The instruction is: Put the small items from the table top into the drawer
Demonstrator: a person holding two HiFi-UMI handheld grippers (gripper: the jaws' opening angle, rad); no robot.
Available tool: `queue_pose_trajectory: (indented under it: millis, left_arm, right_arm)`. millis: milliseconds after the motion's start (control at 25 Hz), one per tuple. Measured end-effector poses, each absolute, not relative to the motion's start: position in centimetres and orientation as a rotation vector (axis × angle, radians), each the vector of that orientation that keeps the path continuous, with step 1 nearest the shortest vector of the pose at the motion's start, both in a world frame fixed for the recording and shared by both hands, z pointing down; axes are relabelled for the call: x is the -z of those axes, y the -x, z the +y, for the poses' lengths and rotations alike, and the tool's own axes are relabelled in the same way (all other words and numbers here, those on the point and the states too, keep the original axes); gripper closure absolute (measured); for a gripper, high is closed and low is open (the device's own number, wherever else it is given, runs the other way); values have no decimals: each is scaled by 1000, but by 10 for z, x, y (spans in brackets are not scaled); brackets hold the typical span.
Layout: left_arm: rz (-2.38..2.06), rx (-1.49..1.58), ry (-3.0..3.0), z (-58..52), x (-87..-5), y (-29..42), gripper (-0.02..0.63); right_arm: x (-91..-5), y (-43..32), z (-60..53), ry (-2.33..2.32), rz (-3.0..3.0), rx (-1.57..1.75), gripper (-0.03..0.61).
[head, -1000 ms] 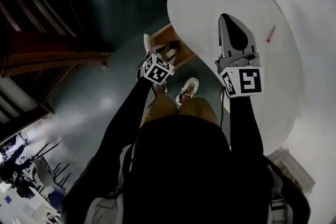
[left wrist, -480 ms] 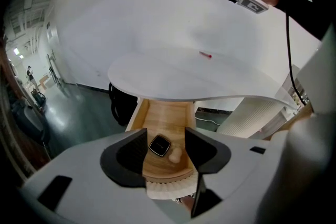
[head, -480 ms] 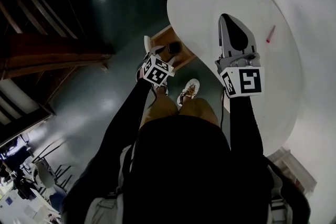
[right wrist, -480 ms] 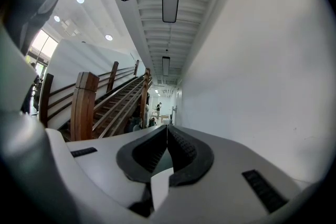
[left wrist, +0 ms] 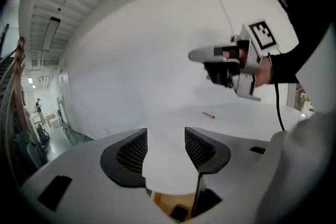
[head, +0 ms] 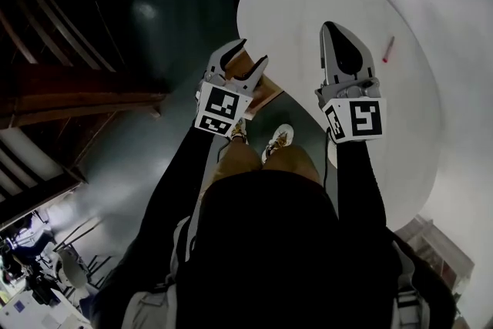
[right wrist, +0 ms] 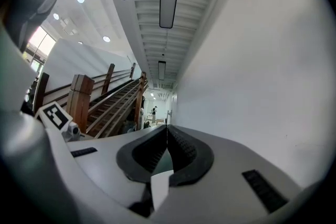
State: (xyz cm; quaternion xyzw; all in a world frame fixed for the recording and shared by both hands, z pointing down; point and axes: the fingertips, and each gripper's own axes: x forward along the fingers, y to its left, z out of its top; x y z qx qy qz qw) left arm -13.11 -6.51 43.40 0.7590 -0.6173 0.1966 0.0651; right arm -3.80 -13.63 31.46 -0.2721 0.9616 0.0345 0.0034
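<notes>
I stood near and saw that the left gripper (head: pixel 250 54) hung over the edge of the round white table top (head: pixel 308 4), with its jaws moderately apart and nothing between them. The right gripper (head: pixel 333 28) was held over the table with its jaws pressed together and empty. The thing left to move, a small thin red stick-shaped item (head: pixel 388 48), lay alone on the white surface, beyond the right gripper and well apart from the left one. The open light-brown wooden drawer (head: pixel 266 95) stood below the table edge, under the left gripper, and something dark (left wrist: pixel 180 213) lay inside it. I judged the red item light and stiff, but it lay low and would probably roll on the smooth top, so the pads should close across its middle, very near the surface
</notes>
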Motion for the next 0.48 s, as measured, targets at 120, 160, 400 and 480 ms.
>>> queue_pose_trajectory:
  millis: [120,160,400,480]
  left_arm:
    - [-1983,-428,-2405,-76,-366,124,379]
    - [-2007,-392,-2437,-78,-349,122,379]
    - [-2016,-345,-2542,-91,-313,101,379]
    - [-1987,-343,-2560,-98,-315,92,379]
  right_arm:
    - [-309,32,-139,871,2994,-118,552]
    - [-308,30,-140,875,2988,-123,551]
    - [-305,18,-146,918,2976,-139,551]
    - [-306,11,-150,946,2966,-130,551]
